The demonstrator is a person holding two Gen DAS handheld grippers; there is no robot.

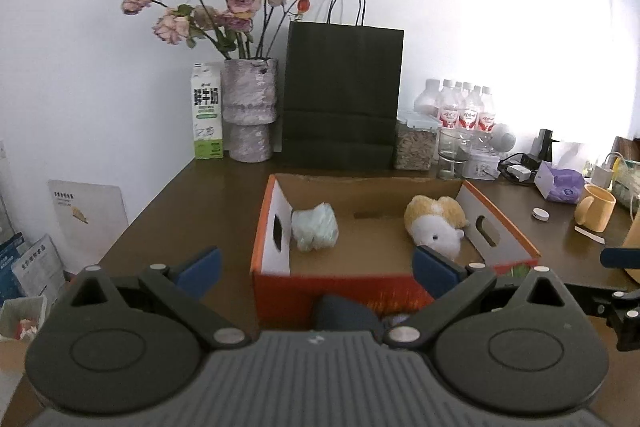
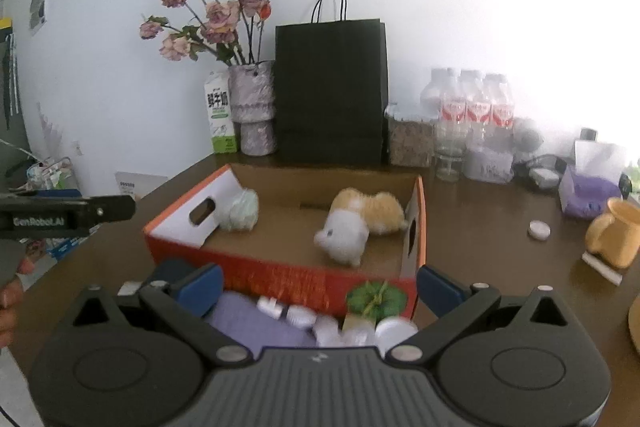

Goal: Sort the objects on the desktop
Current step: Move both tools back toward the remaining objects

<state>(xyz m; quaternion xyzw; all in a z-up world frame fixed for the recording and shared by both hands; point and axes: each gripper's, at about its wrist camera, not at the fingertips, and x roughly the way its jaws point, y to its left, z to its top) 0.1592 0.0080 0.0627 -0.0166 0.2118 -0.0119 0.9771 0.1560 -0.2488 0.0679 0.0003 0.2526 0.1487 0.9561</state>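
An orange cardboard box (image 1: 272,251) stands on the brown desk. Inside it lie a pale blue-green bundle (image 1: 315,227) at the left and a yellow-and-white plush toy (image 1: 435,223) at the right. Both show in the right wrist view, the bundle (image 2: 240,211) and the plush toy (image 2: 360,223). My left gripper (image 1: 316,267) is open and empty, just before the box's front wall. My right gripper (image 2: 320,287) is open, above a purple cloth (image 2: 248,319) and several small white bottles (image 2: 304,315) in front of the box (image 2: 280,275).
At the back stand a milk carton (image 1: 207,111), a vase of dried roses (image 1: 250,107), a black paper bag (image 1: 342,95), a jar of seeds (image 1: 414,147), water bottles (image 1: 466,107) and a glass (image 1: 450,155). A yellow mug (image 1: 596,213), tissue pack (image 1: 560,183) and white cap (image 1: 541,214) sit right.
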